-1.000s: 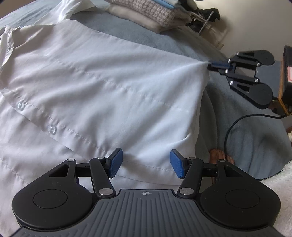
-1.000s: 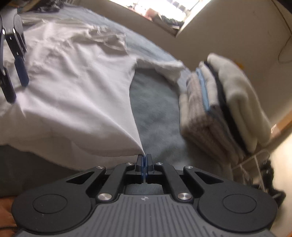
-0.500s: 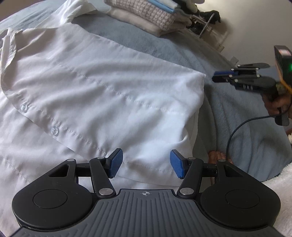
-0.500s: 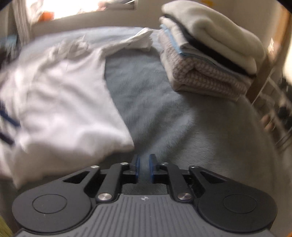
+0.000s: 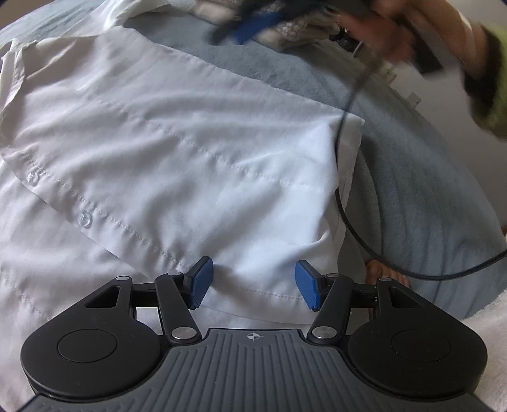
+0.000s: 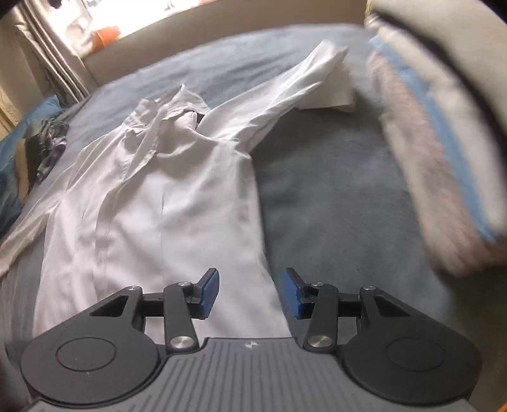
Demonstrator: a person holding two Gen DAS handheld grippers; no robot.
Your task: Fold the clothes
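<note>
A white button-up shirt [image 5: 177, 152] lies spread on a grey-blue blanket [image 5: 412, 177], collar at the far end [image 6: 164, 114] and one sleeve [image 6: 285, 92] stretched toward the back right. My left gripper [image 5: 253, 283] stands open just above the shirt's hem, nothing between its blue pads. In the left wrist view my right gripper [image 5: 250, 22] is a blur at the top, held by a hand [image 5: 389, 28]. In its own view my right gripper [image 6: 250, 293] is open over the shirt's near right edge, holding nothing.
A stack of folded clothes [image 6: 437, 133] stands on the blanket at the right, blurred. A black cable [image 5: 345, 196] hangs across the shirt's right edge. Dark clothing [image 6: 47, 142] lies at the far left by a blue pillow. A cream wall or headboard [image 6: 221, 28] runs behind.
My right gripper let go of the shirt's corner, opened, and swung up and leftward over the shirt. The corner now lies flat. My left gripper stayed put and open.
</note>
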